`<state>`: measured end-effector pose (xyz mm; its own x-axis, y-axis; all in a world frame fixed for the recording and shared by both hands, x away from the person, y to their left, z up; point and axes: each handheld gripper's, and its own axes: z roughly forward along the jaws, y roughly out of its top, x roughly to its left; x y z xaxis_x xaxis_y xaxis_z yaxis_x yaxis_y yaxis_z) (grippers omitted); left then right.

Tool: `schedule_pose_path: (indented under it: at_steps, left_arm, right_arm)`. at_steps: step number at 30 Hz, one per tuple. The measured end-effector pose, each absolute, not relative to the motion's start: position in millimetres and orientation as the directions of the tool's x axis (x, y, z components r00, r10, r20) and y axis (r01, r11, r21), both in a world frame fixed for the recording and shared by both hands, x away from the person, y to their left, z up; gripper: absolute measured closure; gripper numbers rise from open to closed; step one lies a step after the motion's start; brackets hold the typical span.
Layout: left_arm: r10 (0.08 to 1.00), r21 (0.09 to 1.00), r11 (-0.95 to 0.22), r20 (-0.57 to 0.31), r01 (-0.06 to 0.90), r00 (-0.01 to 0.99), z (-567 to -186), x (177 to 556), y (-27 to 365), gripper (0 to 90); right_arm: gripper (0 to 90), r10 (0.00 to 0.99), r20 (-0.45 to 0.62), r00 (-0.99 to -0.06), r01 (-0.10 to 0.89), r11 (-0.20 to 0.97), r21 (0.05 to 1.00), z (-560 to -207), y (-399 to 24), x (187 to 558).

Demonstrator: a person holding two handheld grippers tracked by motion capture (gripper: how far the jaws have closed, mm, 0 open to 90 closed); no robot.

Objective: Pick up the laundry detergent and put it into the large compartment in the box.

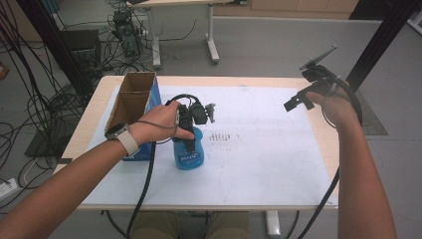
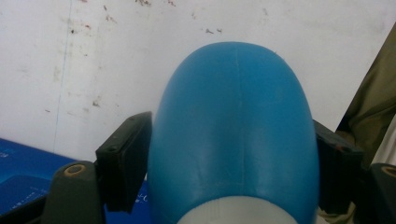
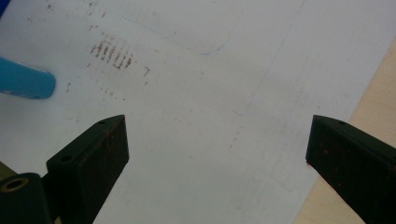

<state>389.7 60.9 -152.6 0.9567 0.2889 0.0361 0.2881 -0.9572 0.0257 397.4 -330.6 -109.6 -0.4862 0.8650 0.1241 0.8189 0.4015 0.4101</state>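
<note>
A white mat (image 1: 259,164) is covering the table, with lots of bare room. The left gripper (image 2: 229,163) is squeezing the blue bottle (image 2: 233,130) beside the box (image 1: 134,107). The right gripper (image 3: 217,154) is hanging wide open near the mat's right edge.

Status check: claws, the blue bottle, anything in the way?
Left claw clamped on blue bottle, pads on both sides. Right claw open, nothing between the jaws, over white mat. Cardboard box close beside bottle.

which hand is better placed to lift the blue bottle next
Left. The left gripper has its jaws against both sides of the blue bottle. The right gripper hangs open over the far right of the table, apart from the bottle.
</note>
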Motion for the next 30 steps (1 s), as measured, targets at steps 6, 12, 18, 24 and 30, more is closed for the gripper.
schedule_pose_path:
  at_steps: [6,12,18,24,30]
  left_arm:
    - [0.298,0.027,-0.954,0.038,0.298,0.954,-153.0,389.0,60.8,28.2]
    - [0.301,0.023,-0.954,0.041,0.300,0.953,-152.8,388.5,60.2,28.5]
    - [0.304,0.025,-0.953,0.036,0.303,0.952,-152.9,389.7,60.4,28.9]
    - [0.305,0.022,-0.952,0.019,0.305,0.952,-152.1,393.1,60.8,29.9]
    - [0.298,0.026,-0.954,0.019,0.298,0.954,-151.9,392.6,61.1,37.9]
  right_arm:
    - [5.8,0.866,0.125,-0.484,0.820,0.399,0.411,-110.0,-331.3,396.9]
    - [5.8,0.865,0.125,-0.485,0.819,0.400,0.412,-109.7,-330.9,396.5]
    - [5.8,0.865,0.125,-0.486,0.818,0.400,0.413,-109.2,-331.1,395.8]
    - [5.8,0.865,0.123,-0.487,0.817,0.401,0.414,-109.1,-331.5,395.1]
    - [5.8,0.865,0.126,-0.486,0.818,0.400,0.413,-110.0,-332.2,394.9]
